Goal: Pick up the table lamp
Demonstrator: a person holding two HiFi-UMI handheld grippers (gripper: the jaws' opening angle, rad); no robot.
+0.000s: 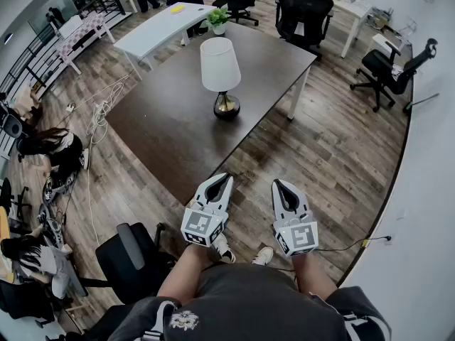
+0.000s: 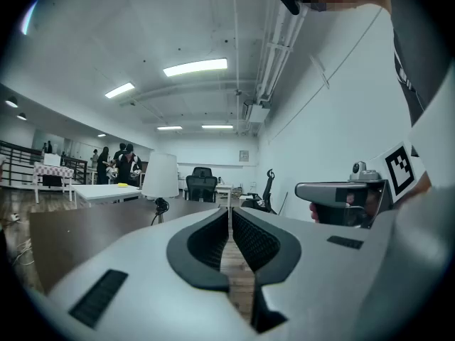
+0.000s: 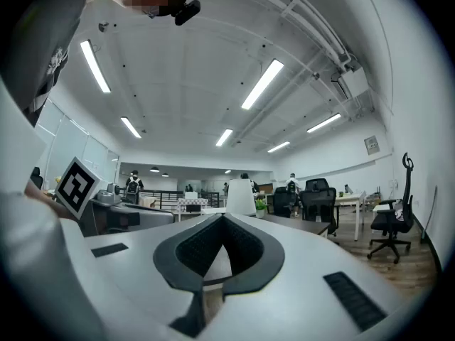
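Observation:
The table lamp (image 1: 220, 64) has a white shade and a dark round base, and it stands upright near the middle of the dark brown table (image 1: 170, 130). My left gripper (image 1: 226, 179) and right gripper (image 1: 279, 183) are held side by side close to my body, off the table's near corner and well short of the lamp. Both are shut with nothing between their jaws. In the left gripper view the lamp (image 2: 161, 176) shows far ahead to the left of the gripper (image 2: 229, 208). In the right gripper view the lamp shade (image 3: 240, 197) rises just behind the gripper (image 3: 222, 217).
A potted plant (image 1: 217, 18) sits at the table's far edge. White tables (image 1: 160, 27) and black office chairs (image 1: 302, 13) stand beyond it. Another chair (image 1: 131, 258) is by my left leg. Cables (image 1: 99, 116) lie on the wooden floor at the left, where people sit.

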